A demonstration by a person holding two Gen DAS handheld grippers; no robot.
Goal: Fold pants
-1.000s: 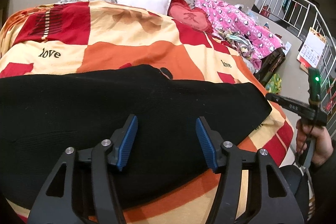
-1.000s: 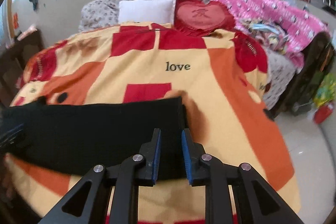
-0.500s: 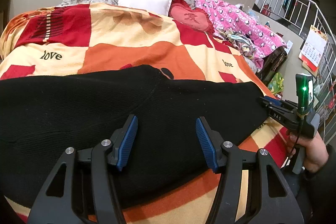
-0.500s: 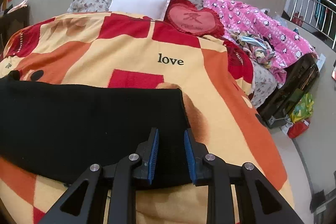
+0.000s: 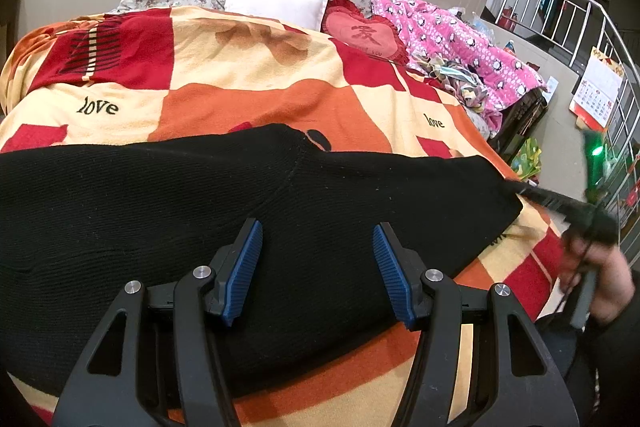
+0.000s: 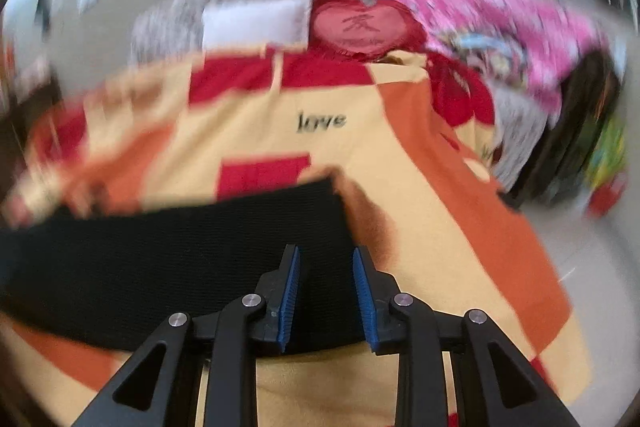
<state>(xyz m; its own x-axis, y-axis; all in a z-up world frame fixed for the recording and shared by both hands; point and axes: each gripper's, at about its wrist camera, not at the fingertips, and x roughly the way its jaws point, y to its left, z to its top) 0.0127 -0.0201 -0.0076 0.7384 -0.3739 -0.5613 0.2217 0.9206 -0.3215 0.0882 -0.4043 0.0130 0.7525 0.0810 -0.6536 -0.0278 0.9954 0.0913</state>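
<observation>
Black knit pants (image 5: 160, 195) lie flat across the bed's patchwork blanket (image 5: 240, 107), stretching from left to right. My left gripper (image 5: 317, 227) hovers open over their middle, with nothing between its blue pads. In the blurred right wrist view, my right gripper (image 6: 325, 251) is over the right end of the pants (image 6: 160, 247). Its jaws are opening, and a clear gap shows between the pads with black cloth below them. The left wrist view shows the right gripper (image 5: 524, 191) at that end of the pants, held by a hand (image 5: 600, 283).
A white pillow (image 5: 276, 3), a red heart cushion (image 5: 364, 35) and a pink quilt (image 5: 460, 43) lie at the head and far right of the bed. The bed's right edge drops to the floor (image 6: 580, 247). A metal railing (image 5: 580, 19) stands beyond.
The right gripper's jaws have spread wider at the end of the pants, and its view has swung and blurred. The left gripper and the pants have stayed put.
</observation>
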